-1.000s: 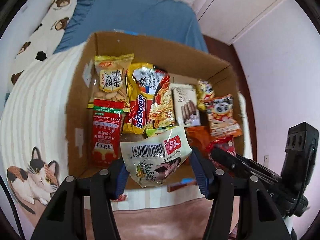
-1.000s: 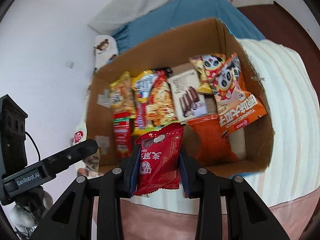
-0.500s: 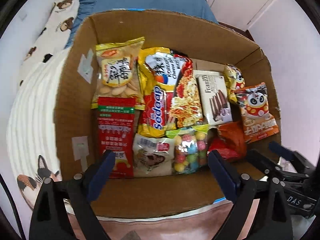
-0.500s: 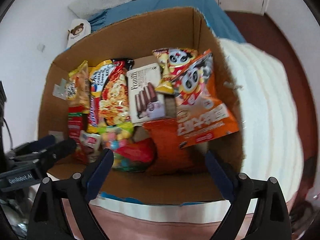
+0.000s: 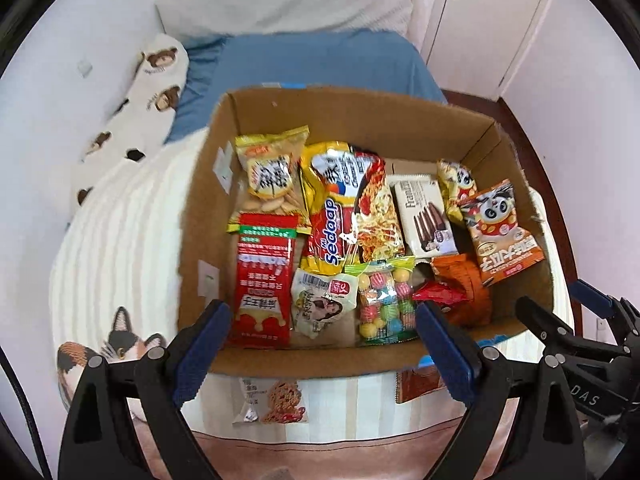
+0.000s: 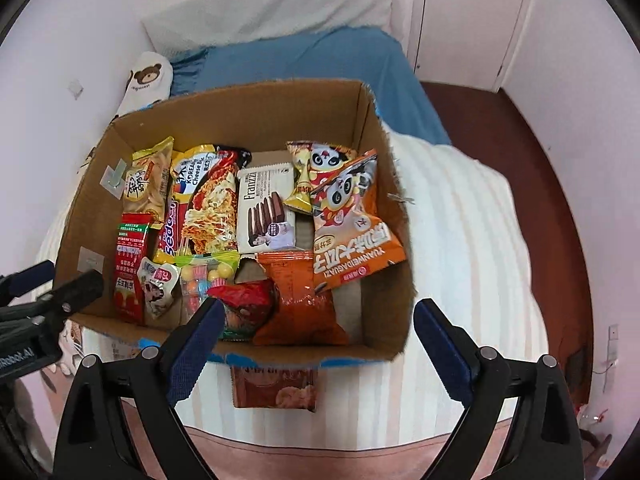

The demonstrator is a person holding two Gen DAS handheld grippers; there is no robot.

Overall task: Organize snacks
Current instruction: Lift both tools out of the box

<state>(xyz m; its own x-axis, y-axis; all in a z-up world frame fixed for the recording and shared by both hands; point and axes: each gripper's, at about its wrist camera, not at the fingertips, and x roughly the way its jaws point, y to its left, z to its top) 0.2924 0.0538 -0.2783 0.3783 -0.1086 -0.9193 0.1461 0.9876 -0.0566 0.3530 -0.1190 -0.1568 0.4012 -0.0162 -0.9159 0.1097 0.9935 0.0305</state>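
Note:
An open cardboard box (image 5: 320, 360) on the bed holds several snack packets. A white packet with a barcode (image 5: 320, 304) lies at its front, between a red sachet (image 5: 262, 292) and a bag of coloured candy balls (image 5: 384, 300). My left gripper (image 5: 322, 324) hovers open above the box's front edge, nothing between its blue pads. In the right wrist view a red packet (image 6: 244, 300) lies in the box (image 6: 248, 116) beside an orange bag (image 6: 300, 300). My right gripper (image 6: 320, 316) is also open and empty over the front edge.
Outside the box on the striped blanket lie a cookie packet (image 5: 276, 400) and a brown packet (image 6: 276, 388). A blue sheet (image 5: 312, 64), a bear-print pillow (image 5: 152, 80) and a cat-print cushion (image 5: 116, 340) surround the box. White doors (image 6: 468, 16) stand behind.
Both grippers opened and let go: the white packet and the red packet dropped into the box's front. Both grippers then drew back and up from the box.

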